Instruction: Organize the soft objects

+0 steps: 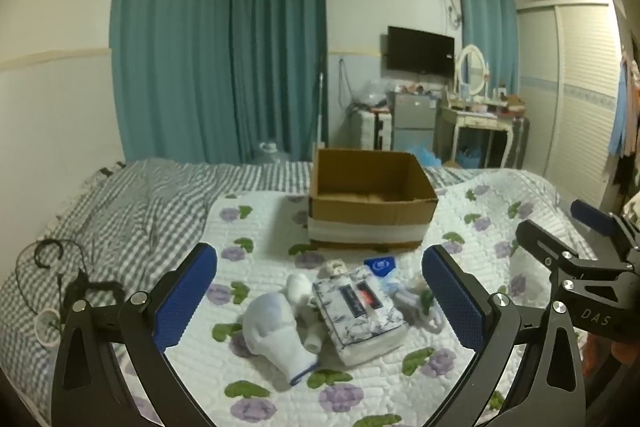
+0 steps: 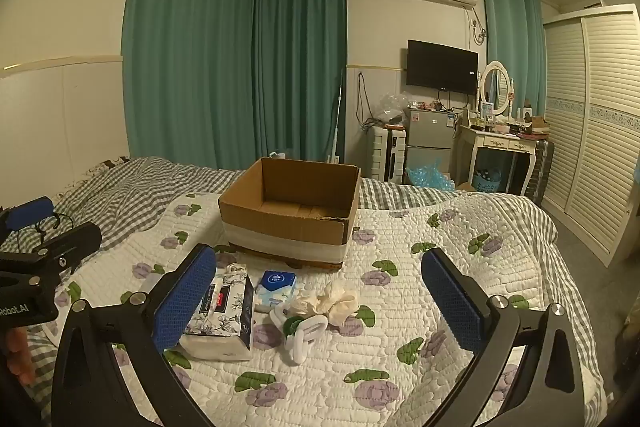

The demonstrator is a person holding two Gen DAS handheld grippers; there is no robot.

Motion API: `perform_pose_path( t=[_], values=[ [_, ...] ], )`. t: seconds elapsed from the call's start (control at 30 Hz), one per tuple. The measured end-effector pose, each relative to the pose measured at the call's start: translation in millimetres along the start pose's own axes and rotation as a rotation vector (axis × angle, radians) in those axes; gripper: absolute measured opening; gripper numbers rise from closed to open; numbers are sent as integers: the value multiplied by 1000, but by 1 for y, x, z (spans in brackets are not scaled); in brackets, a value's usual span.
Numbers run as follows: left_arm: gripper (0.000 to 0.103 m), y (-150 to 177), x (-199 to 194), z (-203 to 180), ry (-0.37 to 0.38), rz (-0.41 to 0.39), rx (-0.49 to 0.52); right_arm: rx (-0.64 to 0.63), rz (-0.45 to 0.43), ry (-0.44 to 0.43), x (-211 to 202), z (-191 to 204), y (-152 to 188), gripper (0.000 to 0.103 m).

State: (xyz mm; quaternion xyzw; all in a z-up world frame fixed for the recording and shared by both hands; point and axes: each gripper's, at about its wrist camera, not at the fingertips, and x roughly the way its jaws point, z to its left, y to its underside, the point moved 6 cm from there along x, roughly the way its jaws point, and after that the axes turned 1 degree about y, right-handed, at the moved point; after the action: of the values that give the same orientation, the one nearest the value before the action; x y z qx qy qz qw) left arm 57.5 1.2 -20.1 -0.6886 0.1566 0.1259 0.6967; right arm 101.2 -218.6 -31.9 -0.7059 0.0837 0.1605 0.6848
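Note:
An open cardboard box [image 1: 372, 203] stands on the quilted bed; it also shows in the right wrist view [image 2: 290, 215] and looks empty. In front of it lie a floral tissue pack [image 1: 358, 311] [image 2: 222, 319], white socks [image 1: 276, 327], a small blue tissue packet [image 1: 380, 265] [image 2: 275, 287], a cream scrunchie [image 2: 332, 301] and a white knotted cord [image 2: 300, 333]. My left gripper [image 1: 320, 299] is open above the socks and tissue pack. My right gripper [image 2: 316, 299] is open above the scrunchie and cord. Both hold nothing.
The bed has a flowered quilt [image 2: 440, 307] over a grey checked sheet [image 1: 120, 211]. Black cables [image 1: 60, 279] lie at the left. Beyond the bed stand teal curtains [image 1: 220, 59], a small fridge [image 2: 430, 139], a dressing table [image 2: 500, 143] and a wardrobe [image 2: 592, 127].

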Motion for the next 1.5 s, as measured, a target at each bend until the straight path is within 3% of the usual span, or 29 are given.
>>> perform_pose_path(
  t=[0.63, 1.5],
  values=[
    [103, 1, -1, 5, -35, 2, -8, 1, 10, 0, 1, 0, 1, 103],
    [103, 5, 0, 9, -30, 3, -23, 1, 12, -1, 1, 0, 1, 103]
  ],
)
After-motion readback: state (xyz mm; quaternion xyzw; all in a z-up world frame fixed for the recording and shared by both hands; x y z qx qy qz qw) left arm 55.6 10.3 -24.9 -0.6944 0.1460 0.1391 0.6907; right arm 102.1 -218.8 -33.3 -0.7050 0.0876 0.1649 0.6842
